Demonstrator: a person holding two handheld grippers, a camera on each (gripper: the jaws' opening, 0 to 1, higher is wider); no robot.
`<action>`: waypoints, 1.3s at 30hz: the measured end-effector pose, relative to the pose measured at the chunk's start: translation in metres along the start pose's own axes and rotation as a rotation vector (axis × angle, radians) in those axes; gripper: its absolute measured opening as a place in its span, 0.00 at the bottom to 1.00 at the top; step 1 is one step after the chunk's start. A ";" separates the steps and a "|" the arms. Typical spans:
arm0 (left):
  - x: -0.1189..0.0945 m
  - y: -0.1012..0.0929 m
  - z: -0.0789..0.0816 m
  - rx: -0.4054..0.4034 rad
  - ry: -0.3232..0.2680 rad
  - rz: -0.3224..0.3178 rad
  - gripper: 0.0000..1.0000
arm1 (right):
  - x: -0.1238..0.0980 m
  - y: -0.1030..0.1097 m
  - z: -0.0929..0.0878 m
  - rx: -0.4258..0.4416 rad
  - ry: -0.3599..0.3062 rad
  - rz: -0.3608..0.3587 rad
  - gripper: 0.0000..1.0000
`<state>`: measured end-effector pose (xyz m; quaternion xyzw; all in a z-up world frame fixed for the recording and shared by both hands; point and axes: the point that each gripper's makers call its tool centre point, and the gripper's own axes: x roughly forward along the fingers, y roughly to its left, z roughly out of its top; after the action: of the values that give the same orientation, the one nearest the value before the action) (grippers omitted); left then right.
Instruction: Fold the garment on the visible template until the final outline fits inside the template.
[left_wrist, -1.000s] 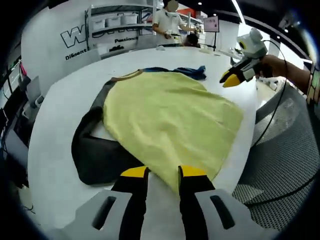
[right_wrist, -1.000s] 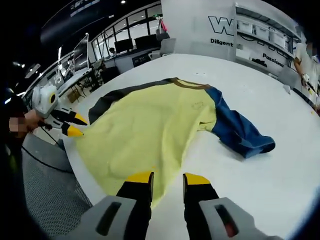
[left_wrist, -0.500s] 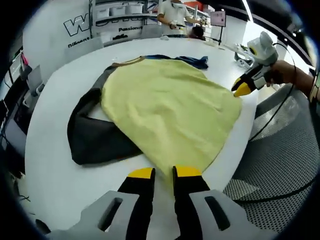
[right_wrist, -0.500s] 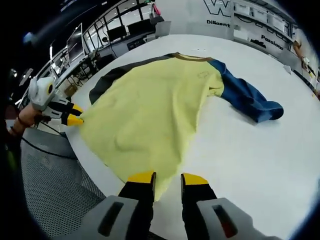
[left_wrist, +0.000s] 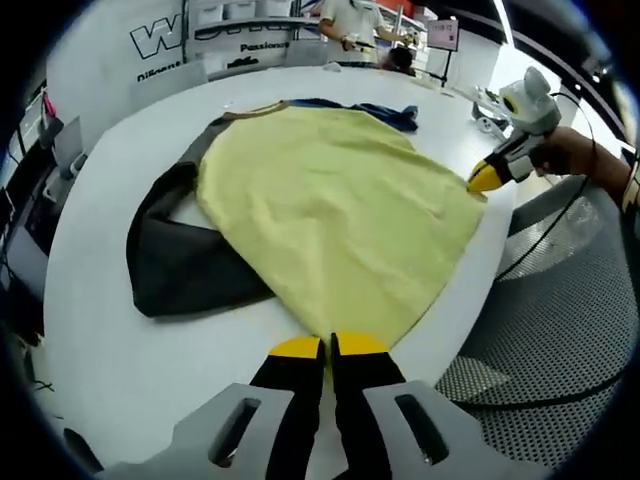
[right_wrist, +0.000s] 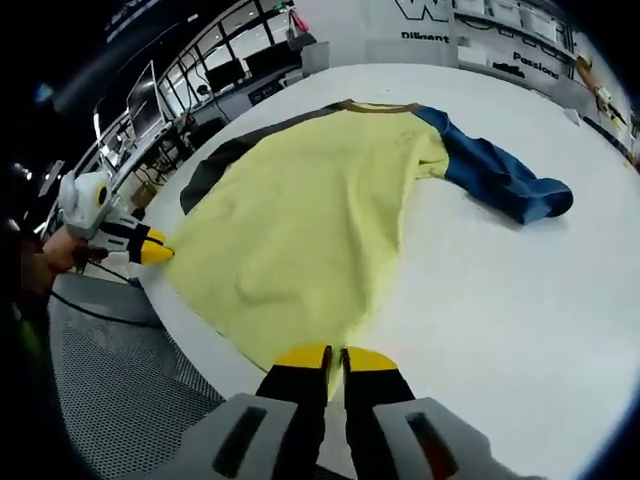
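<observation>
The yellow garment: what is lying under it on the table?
Under the yellow garment only the white table shows around its edges. Its dark sleeve and blue sleeve lie beside it. Anything beneath, template included, is covered.

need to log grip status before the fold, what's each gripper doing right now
Left gripper: shut on the yellow garment's hem corner.
Right gripper: shut on the garment's other hem corner.
</observation>
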<state>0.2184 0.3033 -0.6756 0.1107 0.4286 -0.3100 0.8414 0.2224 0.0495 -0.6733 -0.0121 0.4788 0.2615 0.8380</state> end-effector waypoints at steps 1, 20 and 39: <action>0.000 0.000 0.000 0.003 0.002 0.000 0.00 | -0.002 0.003 0.000 -0.006 0.002 0.008 0.00; 0.000 -0.001 -0.005 0.023 0.022 -0.001 0.00 | 0.003 0.080 0.062 -0.223 -0.081 0.120 0.00; -0.001 0.001 -0.006 0.019 0.018 0.001 0.00 | 0.061 0.104 0.058 -0.352 0.038 0.170 0.00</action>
<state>0.2149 0.3067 -0.6784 0.1214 0.4332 -0.3126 0.8366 0.2468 0.1815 -0.6671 -0.1231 0.4407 0.4108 0.7886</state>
